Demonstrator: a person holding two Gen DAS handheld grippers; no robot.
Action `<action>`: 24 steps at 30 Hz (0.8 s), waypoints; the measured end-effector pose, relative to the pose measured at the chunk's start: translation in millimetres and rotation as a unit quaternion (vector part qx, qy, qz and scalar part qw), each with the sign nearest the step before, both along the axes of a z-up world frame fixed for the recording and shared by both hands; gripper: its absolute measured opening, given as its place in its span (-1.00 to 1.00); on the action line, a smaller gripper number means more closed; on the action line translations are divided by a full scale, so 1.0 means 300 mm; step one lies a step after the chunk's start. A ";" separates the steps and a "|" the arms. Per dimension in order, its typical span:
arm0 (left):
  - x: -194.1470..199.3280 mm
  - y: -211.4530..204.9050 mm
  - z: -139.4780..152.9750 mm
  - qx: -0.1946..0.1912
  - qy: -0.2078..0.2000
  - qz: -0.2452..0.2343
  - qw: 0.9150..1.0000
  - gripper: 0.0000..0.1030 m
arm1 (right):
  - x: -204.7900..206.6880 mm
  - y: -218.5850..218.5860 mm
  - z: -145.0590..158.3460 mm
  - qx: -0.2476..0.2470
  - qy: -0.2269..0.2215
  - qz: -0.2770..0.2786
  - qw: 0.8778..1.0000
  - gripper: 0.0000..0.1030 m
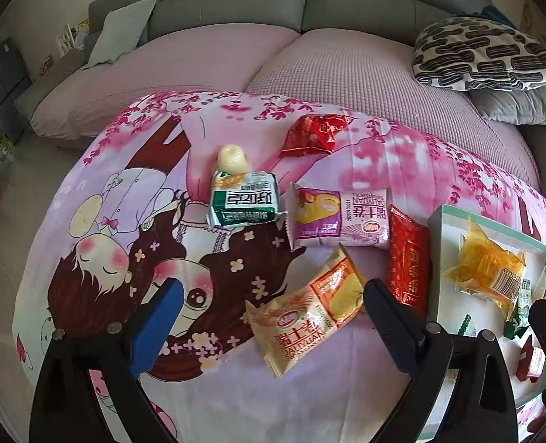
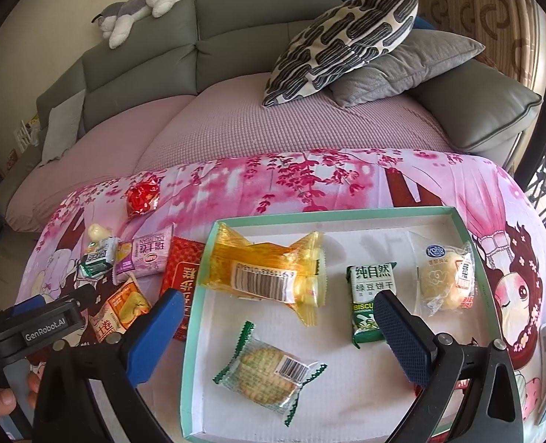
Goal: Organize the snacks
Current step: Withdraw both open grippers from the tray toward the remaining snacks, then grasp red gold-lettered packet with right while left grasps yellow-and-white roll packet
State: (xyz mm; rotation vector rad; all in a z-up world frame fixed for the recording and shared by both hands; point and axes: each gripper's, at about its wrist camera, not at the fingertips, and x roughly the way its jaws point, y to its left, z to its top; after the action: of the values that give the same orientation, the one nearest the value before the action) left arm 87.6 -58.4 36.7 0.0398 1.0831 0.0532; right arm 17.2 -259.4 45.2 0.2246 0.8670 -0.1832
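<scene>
Loose snacks lie on a pink cartoon-print cloth (image 1: 310,398): a cream Swiss-roll pack (image 1: 306,313), a purple roll pack (image 1: 341,217), a green-white pack (image 1: 245,203), a red pouch (image 1: 315,134) and a flat red packet (image 1: 409,260). My left gripper (image 1: 273,317) hangs open just above the cream pack. A shallow mint-rimmed tray (image 2: 195,317) holds a yellow-wrapped cake (image 2: 269,277), a round biscuit in clear wrap (image 2: 269,373), a green biscuit pack (image 2: 371,301) and a pale pastry (image 2: 444,280). Over the tray, my right gripper (image 2: 278,321) is open and holds nothing.
A pale round sweet (image 1: 232,158) sits behind the green-white pack. Behind the cloth is a grey sofa (image 2: 236,26) with a pink cover, a patterned cushion (image 2: 343,40) and a grey cushion (image 2: 406,66). A plush toy (image 2: 140,3) lies on the sofa back.
</scene>
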 end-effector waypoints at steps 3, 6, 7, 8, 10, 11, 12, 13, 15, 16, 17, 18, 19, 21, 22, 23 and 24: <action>-0.003 0.043 -0.001 0.001 0.000 0.011 1.000 0.90 | 0.013 0.050 0.002 0.000 -0.002 0.019 1.000 1.00; -0.006 0.086 -0.006 0.002 0.002 0.021 1.000 0.90 | 0.027 0.097 -0.001 0.001 -0.002 0.036 0.999 1.00; -0.007 0.102 -0.008 0.001 0.002 0.024 1.000 0.90 | 0.032 0.113 -0.002 0.001 -0.001 0.041 0.999 1.00; -0.008 0.117 -0.010 0.000 0.003 0.027 1.000 0.90 | 0.037 0.128 -0.003 0.001 -0.001 0.048 0.999 1.00; -0.010 0.148 -0.013 -0.001 0.004 0.035 0.999 0.90 | 0.047 0.156 -0.007 0.003 -0.001 0.058 0.998 1.00; -0.010 0.163 -0.014 -0.001 0.004 0.040 0.999 0.90 | 0.051 0.169 -0.009 0.005 -0.001 0.063 0.998 1.00; -0.011 0.178 -0.014 -0.001 0.005 0.045 0.999 0.90 | 0.057 0.179 -0.013 0.009 0.000 0.068 0.998 1.00; -0.010 0.195 -0.014 -0.003 0.005 0.050 0.999 0.90 | 0.062 0.188 -0.017 0.013 0.001 0.072 0.997 1.00; -0.010 0.225 -0.013 -0.009 0.005 0.058 0.998 0.90 | 0.072 0.205 -0.026 0.017 0.004 0.076 0.997 1.00; -0.009 0.239 -0.013 -0.012 0.005 0.062 0.998 0.90 | 0.076 0.214 -0.030 0.018 0.005 0.078 0.997 1.00; -0.007 0.250 -0.012 -0.014 0.005 0.065 0.998 0.90 | 0.077 0.222 -0.033 0.018 0.006 0.080 0.997 1.00; -0.005 0.262 -0.012 -0.017 0.005 0.067 0.998 0.90 | 0.080 0.231 -0.036 0.019 0.007 0.083 0.996 1.00; -0.003 0.272 -0.014 -0.021 0.005 0.069 0.997 0.90 | 0.083 0.243 -0.039 0.018 0.007 0.087 0.996 1.00; 0.001 0.290 -0.020 -0.026 0.008 0.073 0.997 0.90 | 0.090 0.267 -0.043 0.018 0.007 0.097 0.995 1.00; 0.003 0.298 -0.024 -0.029 0.010 0.073 0.997 0.90 | 0.093 0.280 -0.045 0.017 0.008 0.101 0.995 1.00; 0.004 0.303 -0.027 -0.031 0.011 0.074 0.997 0.90 | 0.097 0.292 -0.048 0.015 0.009 0.104 0.994 1.00; 0.007 0.309 -0.032 -0.032 0.013 0.074 0.997 0.90 | 0.101 0.305 -0.052 0.014 0.010 0.108 0.994 1.00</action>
State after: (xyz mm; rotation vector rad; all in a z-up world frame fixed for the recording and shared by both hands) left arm 89.7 34.4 27.0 -0.0985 1.1119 0.1511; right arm 47.5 -167.9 29.5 0.1534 0.9070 0.0284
